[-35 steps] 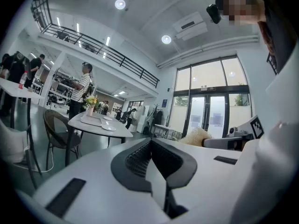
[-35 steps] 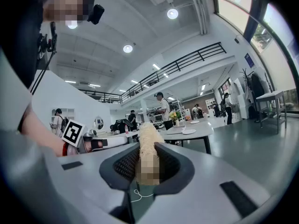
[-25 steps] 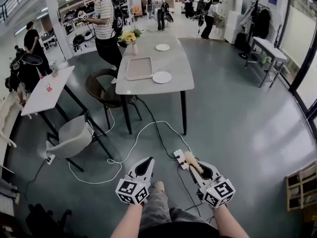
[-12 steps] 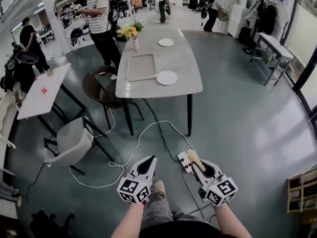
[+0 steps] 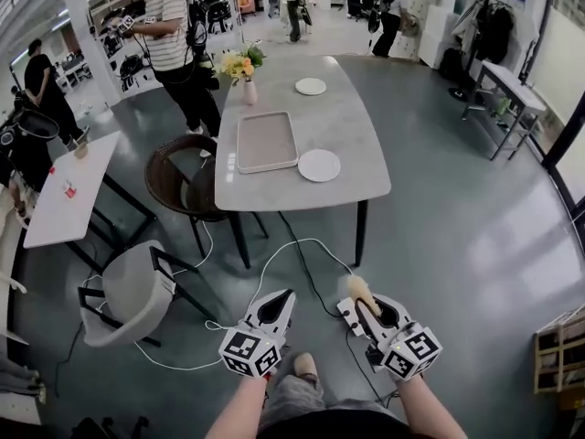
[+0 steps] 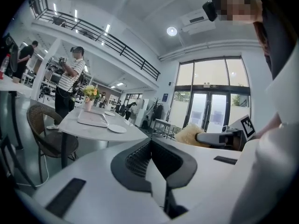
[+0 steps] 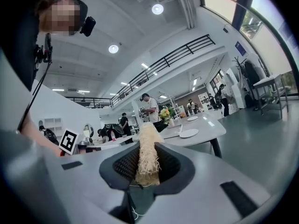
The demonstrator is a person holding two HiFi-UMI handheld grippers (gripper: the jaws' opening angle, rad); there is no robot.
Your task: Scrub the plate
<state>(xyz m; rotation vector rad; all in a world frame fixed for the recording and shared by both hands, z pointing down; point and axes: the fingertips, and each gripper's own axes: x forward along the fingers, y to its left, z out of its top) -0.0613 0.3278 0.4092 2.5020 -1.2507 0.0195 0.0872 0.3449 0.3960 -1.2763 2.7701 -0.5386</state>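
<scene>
White plate [image 5: 319, 165], grey table [image 5: 352, 126], straw-yellow scrubber [image 7: 148, 150].

"How much of the scrubber [image 7: 148, 148] can you see?"
"Only its top. The lower end is buried between the right gripper's [image 7: 149, 166] jaws."
"And the wicker chair [image 5: 178, 186]?"
"Partly hidden under the counter's [image 5: 352, 186] left edge. The forearms [image 5: 239, 410] are cut off at the bottom."

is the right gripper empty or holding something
Holding. The right gripper is shut on a pale fibrous scrubber, which sits between its jaws and sticks out past them.
</scene>
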